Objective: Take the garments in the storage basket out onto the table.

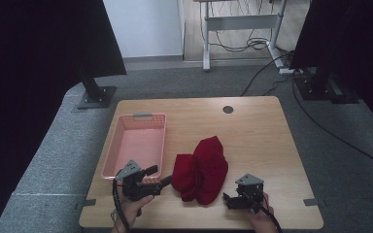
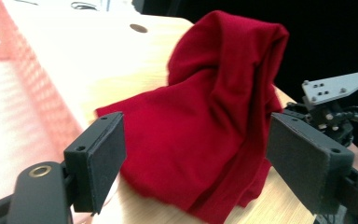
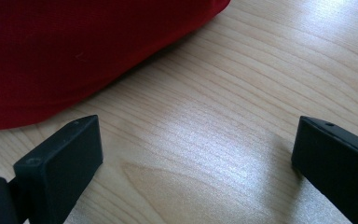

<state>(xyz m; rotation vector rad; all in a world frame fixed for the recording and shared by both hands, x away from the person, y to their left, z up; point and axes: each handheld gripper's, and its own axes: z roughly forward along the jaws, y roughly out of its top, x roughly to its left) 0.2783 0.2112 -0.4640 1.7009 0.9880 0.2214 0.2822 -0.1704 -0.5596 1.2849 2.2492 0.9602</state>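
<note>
Two grippers flanking a red cloth on a wooden surface.
The cloth (image 1: 201,170) lies crumpled near the surface's (image 1: 257,131) front edge, beside a pink basket (image 1: 138,145); the left gripper (image 1: 156,177) and right gripper (image 1: 229,200) are both released, jaws spread, grasping nothing.

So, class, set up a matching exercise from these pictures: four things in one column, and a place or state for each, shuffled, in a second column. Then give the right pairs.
Things
1. red cloth
2. pink basket
3. left gripper
4. right gripper

Places or states
A. lies empty along the table's left side
B. jaws open over bare wood, just right of the cloth
C. heaped in a crumpled pile between the two grippers
D. jaws open, pointed at the cloth from beside the basket

Pairs: 1-C, 2-A, 3-D, 4-B
</note>
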